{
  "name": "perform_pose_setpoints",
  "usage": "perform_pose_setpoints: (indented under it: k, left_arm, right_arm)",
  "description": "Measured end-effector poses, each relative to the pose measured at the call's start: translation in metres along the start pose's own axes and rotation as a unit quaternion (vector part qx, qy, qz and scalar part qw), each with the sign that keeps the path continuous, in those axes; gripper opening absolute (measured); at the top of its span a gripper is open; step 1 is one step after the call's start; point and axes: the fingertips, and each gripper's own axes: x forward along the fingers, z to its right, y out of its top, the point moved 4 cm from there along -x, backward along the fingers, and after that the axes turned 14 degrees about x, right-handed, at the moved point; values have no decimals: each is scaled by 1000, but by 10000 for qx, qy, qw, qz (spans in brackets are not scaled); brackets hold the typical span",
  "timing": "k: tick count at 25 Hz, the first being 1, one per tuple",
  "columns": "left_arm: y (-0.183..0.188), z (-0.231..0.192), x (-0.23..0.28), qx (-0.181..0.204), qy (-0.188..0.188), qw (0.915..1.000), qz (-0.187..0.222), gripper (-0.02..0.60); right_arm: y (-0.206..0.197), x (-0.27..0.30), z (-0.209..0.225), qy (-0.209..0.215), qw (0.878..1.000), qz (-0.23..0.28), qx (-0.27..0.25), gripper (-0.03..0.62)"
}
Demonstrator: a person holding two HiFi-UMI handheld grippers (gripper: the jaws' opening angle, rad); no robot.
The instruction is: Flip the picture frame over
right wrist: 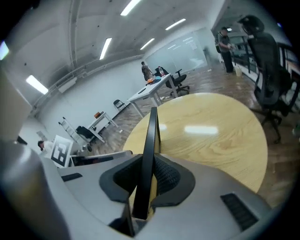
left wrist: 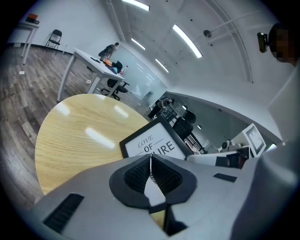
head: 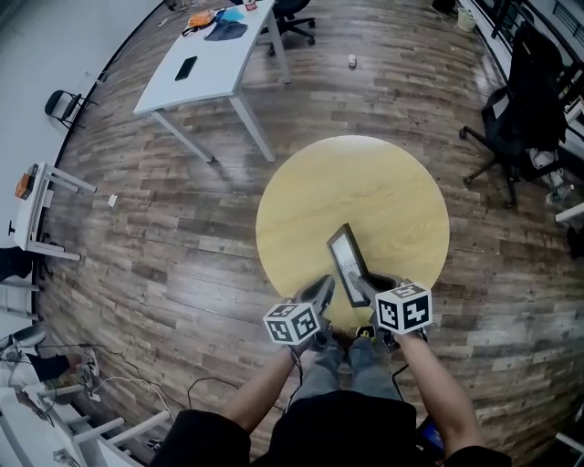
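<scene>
A black picture frame [head: 349,263] stands up on edge over the near part of the round yellow table [head: 365,187], its printed white face turned to the left. My right gripper [head: 368,290] is shut on the frame's near edge; in the right gripper view the frame [right wrist: 150,145] runs edge-on between the pads. Just left of it, my left gripper [head: 323,292] is shut with nothing in it. The left gripper view looks over its closed fingertips [left wrist: 150,169] at the frame's lettered face [left wrist: 152,143], a short way ahead.
A white desk [head: 214,59] with small items stands at the back left, a rolling chair [head: 294,18] behind it. A black office chair [head: 525,119] is right of the round table. Cables [head: 109,383] lie on the wood floor at lower left.
</scene>
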Motion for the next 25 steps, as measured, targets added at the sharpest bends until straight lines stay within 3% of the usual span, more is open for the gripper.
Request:
perform_pose_setpoints:
  k: [3,6,7,8,9,19,25]
  left_arm:
    - [16,14,6,100,-63,9999,70,25]
    - [30,29,11,74,-267,9996,97,32]
    - [35,32,12,-25,-334,9994,122,110]
    - [39,33,12,-139,-389,9991,137,282]
    - [41,33,13,-219,-422,9988,114,307]
    - [40,16,-1,-249,-259,9986,-382,300]
    - [32,1,-21,-214,-133,9967,-773,205]
  right_arm:
    - [2,-9,-4,-431,9959,16,-790,80]
    - [-4,-11,-10,-555,9916,-5,-1168,80]
    - [-5,-10,-12,-565,9902,-1,-1280,80]
    - [-7,-9,-16,-574,9885,8,-1397,80]
    - [-9,-7,-20,-582,9868,16,-1514,80]
    - [-32,10,-60,-910,9585,95,-2700,80]
    - [-56,31,-76,-1001,9407,-132,-3239,85]
